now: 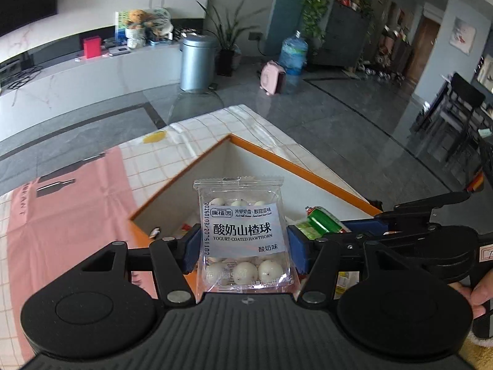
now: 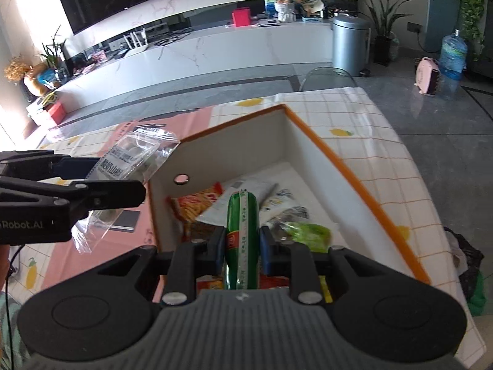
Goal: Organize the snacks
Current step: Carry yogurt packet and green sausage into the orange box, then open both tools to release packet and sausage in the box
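Observation:
My left gripper (image 1: 243, 245) is shut on a clear pack of yogurt-coated hawthorn balls (image 1: 242, 234) and holds it upright over the near edge of the orange-rimmed white box (image 1: 295, 169). My right gripper (image 2: 242, 248) is shut on a green sausage stick (image 2: 242, 231) and holds it above the inside of the box (image 2: 339, 166). The left gripper (image 2: 101, 191) with its pack (image 2: 129, 160) shows at the left of the right wrist view, just outside the box's left wall. The right gripper with the green sausage (image 1: 323, 220) shows at the right of the left wrist view.
Several snack packs lie in the box: a red-orange bag (image 2: 197, 203), a white pack (image 2: 246, 191), a light green pack (image 2: 308, 234). The box stands on a checked tablecloth (image 2: 385, 141) with a pink mat (image 1: 71, 203). A dark bag (image 2: 468, 265) lies right of the table.

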`<state>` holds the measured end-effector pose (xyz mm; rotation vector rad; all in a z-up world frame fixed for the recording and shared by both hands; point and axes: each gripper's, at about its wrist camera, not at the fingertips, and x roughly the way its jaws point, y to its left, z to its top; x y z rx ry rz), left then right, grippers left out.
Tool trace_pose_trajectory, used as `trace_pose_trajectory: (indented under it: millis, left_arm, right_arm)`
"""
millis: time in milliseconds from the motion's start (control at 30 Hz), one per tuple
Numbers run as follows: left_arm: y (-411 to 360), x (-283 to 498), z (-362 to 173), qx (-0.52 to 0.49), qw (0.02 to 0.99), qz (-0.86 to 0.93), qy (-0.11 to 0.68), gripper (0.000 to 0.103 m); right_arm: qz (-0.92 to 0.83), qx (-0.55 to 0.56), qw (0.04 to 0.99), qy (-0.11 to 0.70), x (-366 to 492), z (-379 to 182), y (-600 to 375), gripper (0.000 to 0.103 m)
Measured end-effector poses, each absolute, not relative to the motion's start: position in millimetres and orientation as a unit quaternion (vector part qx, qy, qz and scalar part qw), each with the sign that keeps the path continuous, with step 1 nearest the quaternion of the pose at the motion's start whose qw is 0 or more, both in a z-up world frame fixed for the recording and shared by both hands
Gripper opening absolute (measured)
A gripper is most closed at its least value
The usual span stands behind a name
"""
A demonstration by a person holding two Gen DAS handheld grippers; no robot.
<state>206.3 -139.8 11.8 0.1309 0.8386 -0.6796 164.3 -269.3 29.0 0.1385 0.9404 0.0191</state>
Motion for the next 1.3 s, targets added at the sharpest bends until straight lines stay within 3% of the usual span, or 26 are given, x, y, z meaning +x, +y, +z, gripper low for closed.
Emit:
trace_pose_trajectory:
  millis: [233,667,1300]
  left_arm:
    - [-195.8,227.0,-22.9,0.121,0.839,-0.319,0.424,0.066]
    - [-224.2,242.9,-66.4,0.224,0.810,-0.266,0.473,0.066]
    - [-206.8,238.6,-57.7,0.207,0.814,-0.268,0.473,0.081]
  right_arm:
    - [-0.047,0.066,0.866,0.493,171.0,10.4,-312.8,0.020]
    - [-0.067,0.045,0.804,0.589,208.8,-37.4,-318.4,0.020]
    - [-0.074,0.045,0.786,0.612,214.1,-30.6,-319.5,0.021]
